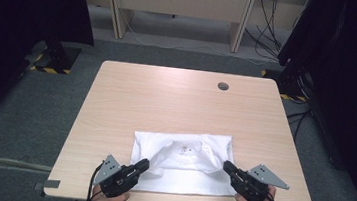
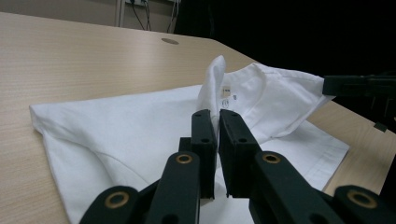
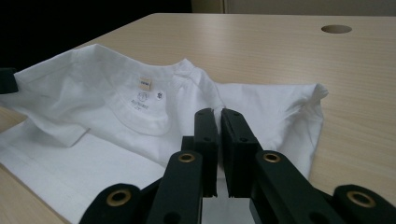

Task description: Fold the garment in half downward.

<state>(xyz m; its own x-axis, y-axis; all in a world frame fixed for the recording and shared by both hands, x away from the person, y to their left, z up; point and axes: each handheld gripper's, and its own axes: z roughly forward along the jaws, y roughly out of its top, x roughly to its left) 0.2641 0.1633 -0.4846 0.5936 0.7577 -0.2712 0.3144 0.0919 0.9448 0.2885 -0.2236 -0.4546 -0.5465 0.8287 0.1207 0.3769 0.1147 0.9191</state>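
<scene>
A white T-shirt (image 1: 183,179) lies folded near the front edge of the wooden table (image 1: 176,100), collar and label facing up. My left gripper (image 1: 144,165) is shut on the shirt's left shoulder; in the left gripper view a ridge of white cloth (image 2: 212,84) rises from between its closed jaws (image 2: 217,114). My right gripper (image 1: 227,166) is shut on the right shoulder, with the cloth (image 3: 93,88) pinched at its jaw tips (image 3: 218,112). The collar part is lifted slightly off the layer beneath. A hand holds each gripper at the table's near edge.
A round cable hole (image 1: 223,86) sits at the table's far right. Bare tabletop stretches beyond the shirt. Dark stands and cables (image 1: 270,24) are on the carpet past the table. In the left gripper view the right gripper's jaw (image 2: 355,86) reaches in from the right.
</scene>
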